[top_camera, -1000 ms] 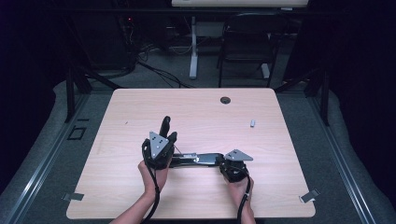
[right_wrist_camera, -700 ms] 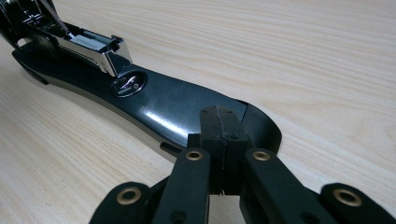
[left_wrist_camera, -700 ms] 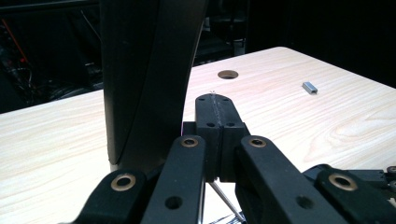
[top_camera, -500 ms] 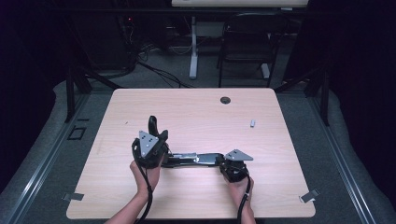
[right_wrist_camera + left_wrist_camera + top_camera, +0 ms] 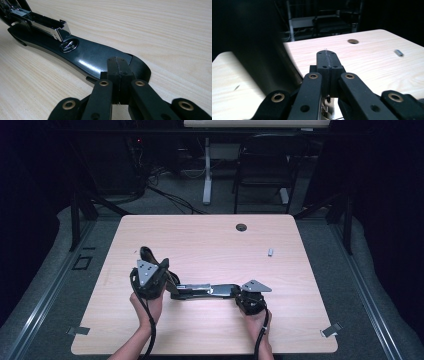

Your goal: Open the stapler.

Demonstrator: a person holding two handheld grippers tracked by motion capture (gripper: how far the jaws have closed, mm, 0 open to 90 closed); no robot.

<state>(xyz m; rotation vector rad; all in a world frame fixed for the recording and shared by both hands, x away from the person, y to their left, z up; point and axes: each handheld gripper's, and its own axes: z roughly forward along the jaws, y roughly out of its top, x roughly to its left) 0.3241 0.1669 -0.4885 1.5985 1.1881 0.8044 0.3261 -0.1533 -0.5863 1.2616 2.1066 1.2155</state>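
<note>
High view showed an opened black stapler point(image 5: 207, 291) near the worktop's point(image 5: 210, 245) front edge, between both grippers; a small grey piece point(image 5: 270, 252) lay toward the right edge. Left gripper view had the left gripper's point(image 5: 326, 58) jaws together, a dark blurred shape blocking its left. Right gripper view had the right gripper's point(image 5: 117, 65) jaws together over the stapler's base point(image 5: 95, 56).

Holding a black two-jaw left gripper point(image 5: 150, 279) and a black two-jaw right gripper point(image 5: 251, 298) low, well apart; jaws of both pressing tight together, forearms reaching in from below.
</note>
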